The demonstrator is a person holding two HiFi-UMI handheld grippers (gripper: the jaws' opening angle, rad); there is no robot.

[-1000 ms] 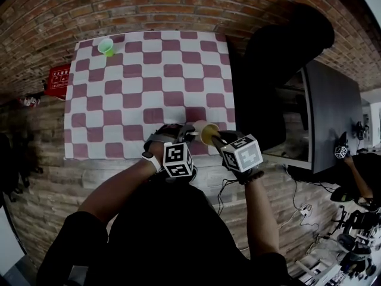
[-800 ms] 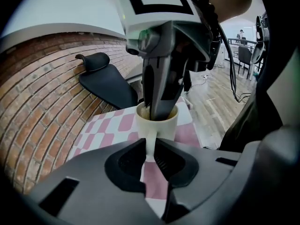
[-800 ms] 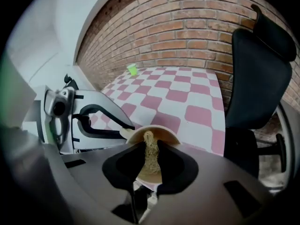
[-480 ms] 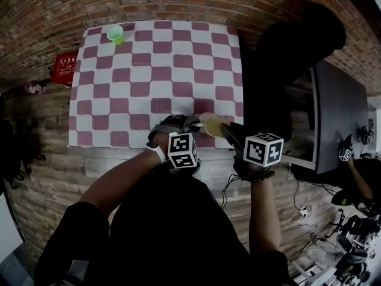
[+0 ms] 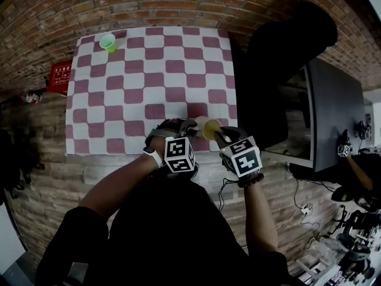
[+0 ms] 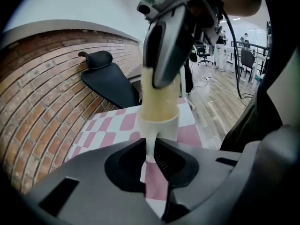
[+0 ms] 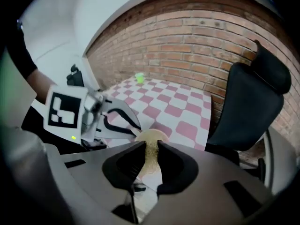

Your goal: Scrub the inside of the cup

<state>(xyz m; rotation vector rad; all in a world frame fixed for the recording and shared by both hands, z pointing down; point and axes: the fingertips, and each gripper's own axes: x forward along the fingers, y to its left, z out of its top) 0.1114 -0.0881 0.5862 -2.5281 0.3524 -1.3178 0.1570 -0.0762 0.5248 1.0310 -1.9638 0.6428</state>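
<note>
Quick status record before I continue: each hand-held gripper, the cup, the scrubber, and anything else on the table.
Left hand-held gripper: shut on the wall of the cup
Right hand-held gripper: shut on a yellow scrub pad
Cup: cream, near the near right corner of the checked cloth
Scrub pad: at the cup's mouth; depth inside unclear
Also on cloth: green cup, far left corner
</note>
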